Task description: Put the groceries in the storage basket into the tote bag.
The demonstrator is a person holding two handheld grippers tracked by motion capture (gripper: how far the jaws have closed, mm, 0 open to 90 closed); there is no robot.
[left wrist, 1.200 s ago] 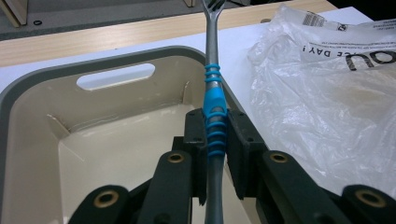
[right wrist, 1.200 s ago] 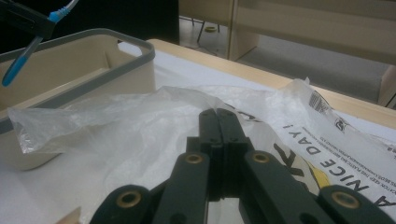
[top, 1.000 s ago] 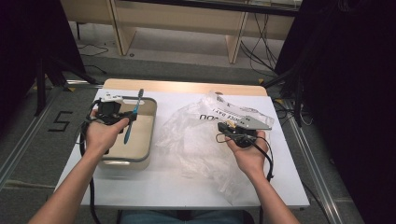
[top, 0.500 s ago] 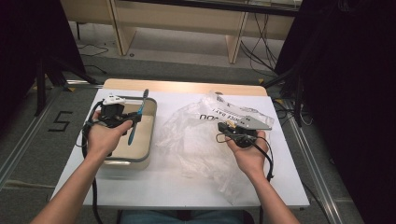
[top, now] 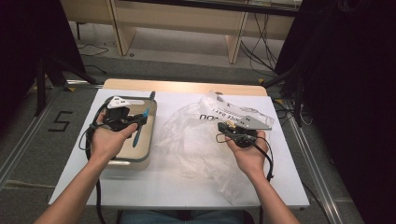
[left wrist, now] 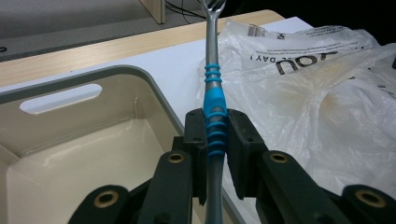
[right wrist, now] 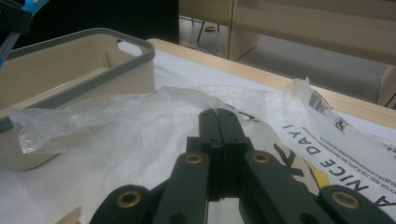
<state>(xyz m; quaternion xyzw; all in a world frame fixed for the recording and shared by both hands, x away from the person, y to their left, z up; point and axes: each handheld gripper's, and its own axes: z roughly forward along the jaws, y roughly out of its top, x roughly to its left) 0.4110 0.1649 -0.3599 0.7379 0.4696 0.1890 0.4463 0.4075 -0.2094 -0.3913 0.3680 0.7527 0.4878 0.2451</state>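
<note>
Item: blue-gripped steel fork (left wrist: 214, 109), clamped in my left claw (left wrist: 215, 135); lower gently into beige plastic bin (top: 145, 140). Right claw (right wrist: 217, 122) closed, pinning clear plastic bag (right wrist: 140, 121).

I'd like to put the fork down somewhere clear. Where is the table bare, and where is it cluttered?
Bare: the inside of the beige bin, below the fork held by the left gripper; also the table strip along the near edge. Crowded: the middle and right, under the plastic bag, where the right gripper sits.
</note>
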